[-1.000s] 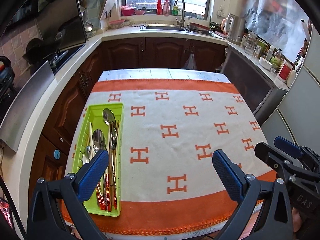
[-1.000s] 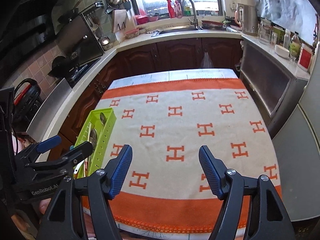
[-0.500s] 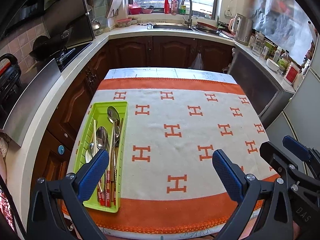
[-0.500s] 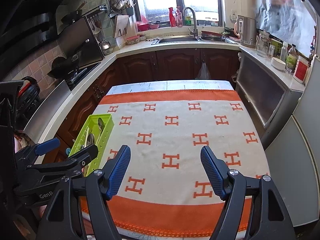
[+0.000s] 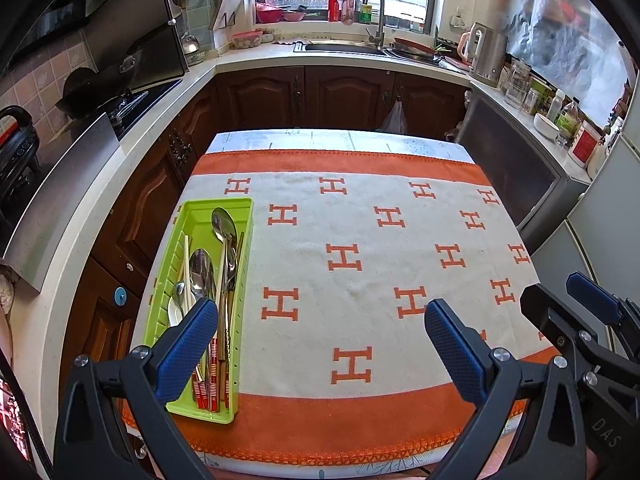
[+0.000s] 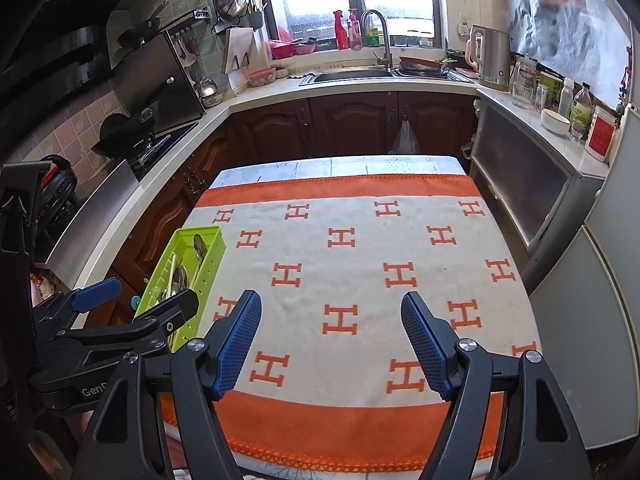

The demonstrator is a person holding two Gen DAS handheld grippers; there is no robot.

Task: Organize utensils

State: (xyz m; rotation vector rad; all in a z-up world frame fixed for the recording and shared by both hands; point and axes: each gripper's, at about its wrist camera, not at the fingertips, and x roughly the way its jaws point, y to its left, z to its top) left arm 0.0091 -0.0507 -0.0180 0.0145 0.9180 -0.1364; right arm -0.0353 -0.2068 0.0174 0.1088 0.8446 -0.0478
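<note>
A lime-green utensil tray (image 5: 240, 216) (image 6: 216, 236) lies along the left edge of the table. Inside it are metal spoons (image 5: 222, 222) (image 6: 199, 245), chopsticks (image 5: 186, 268) and red-striped handles (image 5: 206, 390). My left gripper (image 5: 316, 328) hovers above the table's near edge, open, nothing between its blue pads; its left finger (image 5: 188, 344) overlaps the tray's near part. My right gripper (image 6: 332, 336) is also open and empty above the near middle of the cloth. Each gripper shows at the side of the other's view.
The table is covered by a white cloth (image 5: 360, 280) with orange H marks and orange borders. Dark wood cabinets (image 5: 340, 96), a stove (image 5: 120, 100) at left, a sink (image 5: 340, 46) at the back and a cluttered counter (image 5: 560, 120) at right surround it.
Both views have drawn back and tilted a little, so more of the kitchen shows and the table sits lower. The jaws stay apart and the utensils in the tray have not moved.
</note>
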